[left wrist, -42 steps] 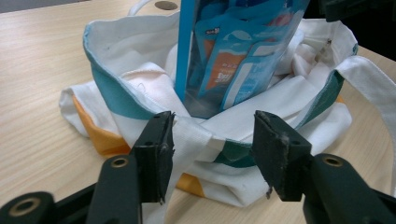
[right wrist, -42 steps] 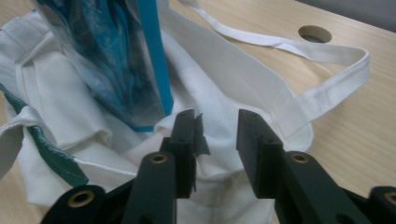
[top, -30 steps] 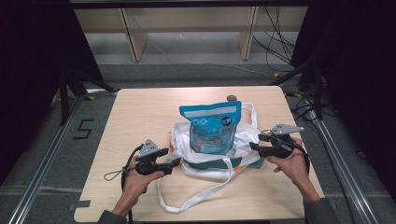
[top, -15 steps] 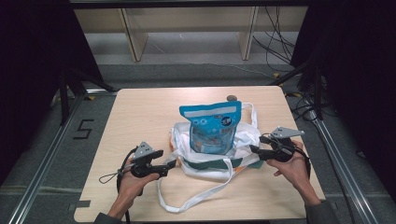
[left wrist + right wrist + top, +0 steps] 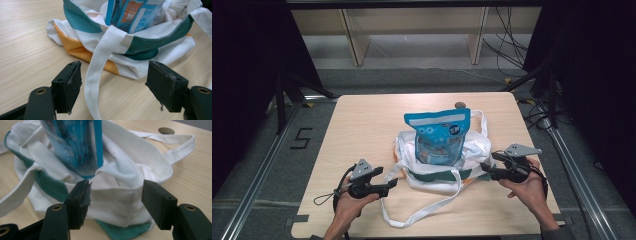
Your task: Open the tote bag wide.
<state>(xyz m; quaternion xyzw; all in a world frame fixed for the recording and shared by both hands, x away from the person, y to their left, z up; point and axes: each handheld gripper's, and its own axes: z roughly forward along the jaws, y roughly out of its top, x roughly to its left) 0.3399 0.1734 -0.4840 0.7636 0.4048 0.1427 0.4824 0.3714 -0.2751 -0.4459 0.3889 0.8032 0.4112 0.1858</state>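
Note:
A white tote bag with green and orange patches lies slumped mid-table, and a blue snack bag stands upright in it. My left gripper sits at the tote's near-left corner. Its jaws have just been opening and stand open, with the white strap lying loose on the table between them, touching neither pad. My right gripper is at the tote's right side. Its jaws have also just been opening, and the tote's white rim bulges between them unpressed. The snack bag rises behind.
The wooden table has a round hole behind the bag. One strap loops toward the near edge, another lies at the back right. Metal rails run along both sides and shelf legs stand beyond the far edge.
Both grippers have drawn back a little from the tote toward the near edge. The tote and the snack bag have not moved.

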